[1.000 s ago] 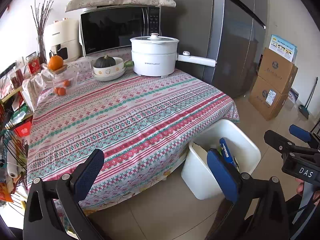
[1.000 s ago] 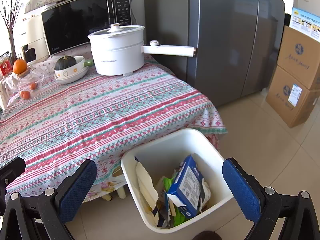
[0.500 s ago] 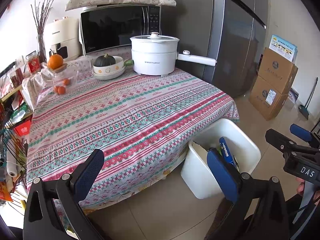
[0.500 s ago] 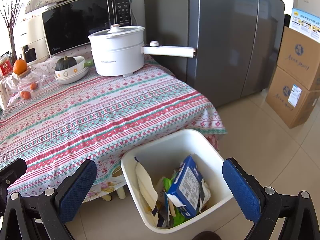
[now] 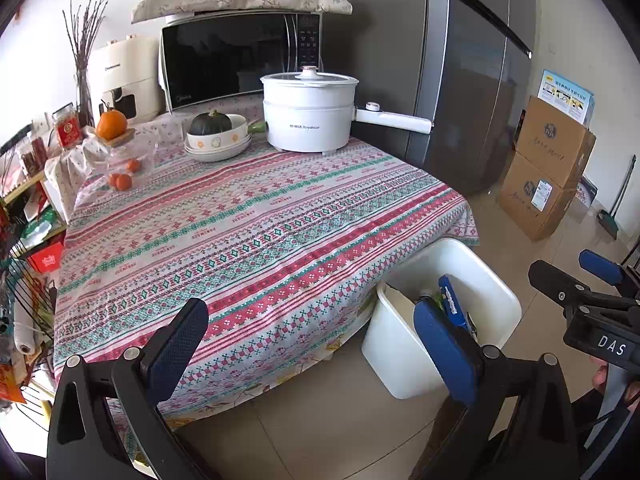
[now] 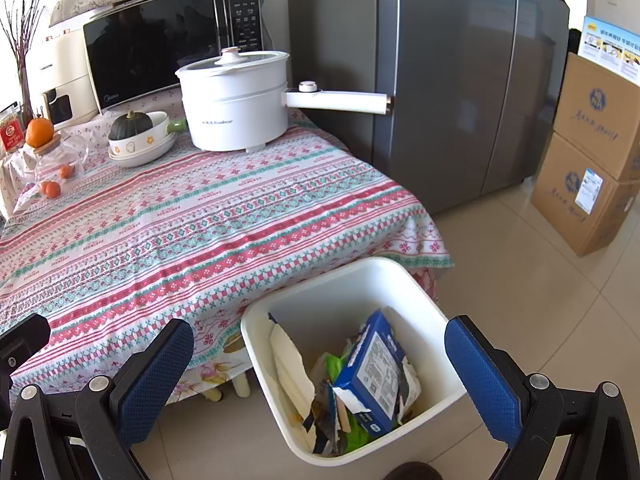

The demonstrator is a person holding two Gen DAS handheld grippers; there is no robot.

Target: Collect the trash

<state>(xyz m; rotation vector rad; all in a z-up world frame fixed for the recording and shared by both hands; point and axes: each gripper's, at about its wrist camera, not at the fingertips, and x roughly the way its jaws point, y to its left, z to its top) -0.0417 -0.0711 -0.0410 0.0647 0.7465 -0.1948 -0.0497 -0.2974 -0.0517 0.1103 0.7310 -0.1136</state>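
Right wrist view showed the right gripper (image 6: 318,354) spread wide with nothing between its blue pads, poised above the white bin (image 6: 408,276) on the floor beside the table (image 6: 200,216). Trash lay inside (a blue box (image 6: 374,372) on top, torn paper beneath). The left gripper (image 5: 310,336) was equally wide and empty, over the tablecloth's edge, the bin just beside its right finger.

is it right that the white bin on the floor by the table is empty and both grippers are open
Not quite. The white bin is not empty: the right wrist view shows a blue box, torn paper and green wrappers inside it. The rest holds: it stands on the floor by the table, and the left gripper and right gripper are open.
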